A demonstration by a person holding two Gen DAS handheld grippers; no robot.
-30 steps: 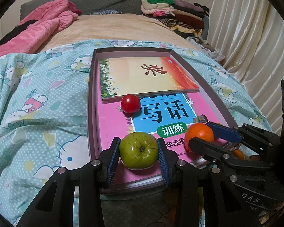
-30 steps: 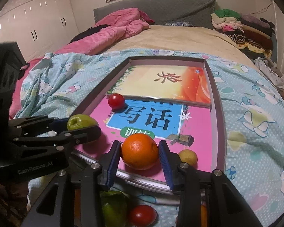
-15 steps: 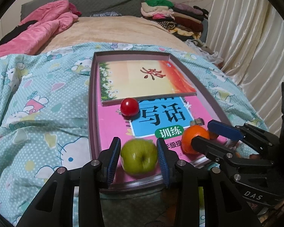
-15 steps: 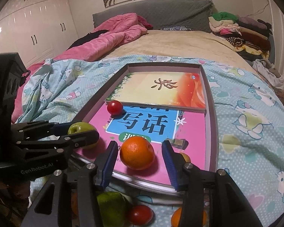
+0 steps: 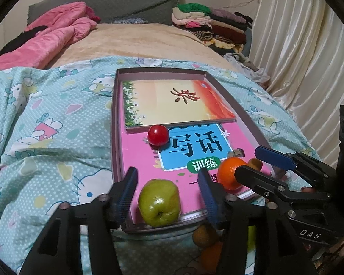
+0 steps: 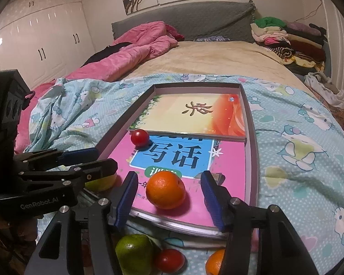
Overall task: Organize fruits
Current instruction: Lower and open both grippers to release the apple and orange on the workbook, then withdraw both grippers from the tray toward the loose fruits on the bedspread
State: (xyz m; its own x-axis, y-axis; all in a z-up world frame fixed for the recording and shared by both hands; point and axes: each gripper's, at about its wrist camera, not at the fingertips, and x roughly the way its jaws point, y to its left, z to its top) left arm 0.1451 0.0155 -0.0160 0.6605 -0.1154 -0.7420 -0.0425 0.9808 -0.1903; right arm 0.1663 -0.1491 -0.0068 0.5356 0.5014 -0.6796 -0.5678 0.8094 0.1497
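Note:
A shallow grey tray (image 5: 114, 119) (image 6: 252, 137) on the bed holds two books. On the pink book lie a green apple (image 5: 159, 202), an orange (image 5: 229, 173) (image 6: 165, 190) and a red tomato (image 5: 158, 135) (image 6: 140, 138). My left gripper (image 5: 168, 192) is open with the apple resting free between its fingers. My right gripper (image 6: 169, 197) is open around the orange, not touching it. In the right wrist view the apple (image 6: 101, 182) is mostly hidden behind the left gripper.
Below the tray's near edge lie a green citrus fruit (image 6: 134, 254), a second tomato (image 6: 169, 260) and another orange (image 6: 214, 263). A small yellowish fruit (image 5: 255, 163) sits behind the orange. Pink quilt (image 6: 135, 48) and a pile of folded clothes (image 5: 208, 20) lie at the back.
Both grippers opened, letting go of the apple and the orange on the pink book, and drew back slightly towards me.

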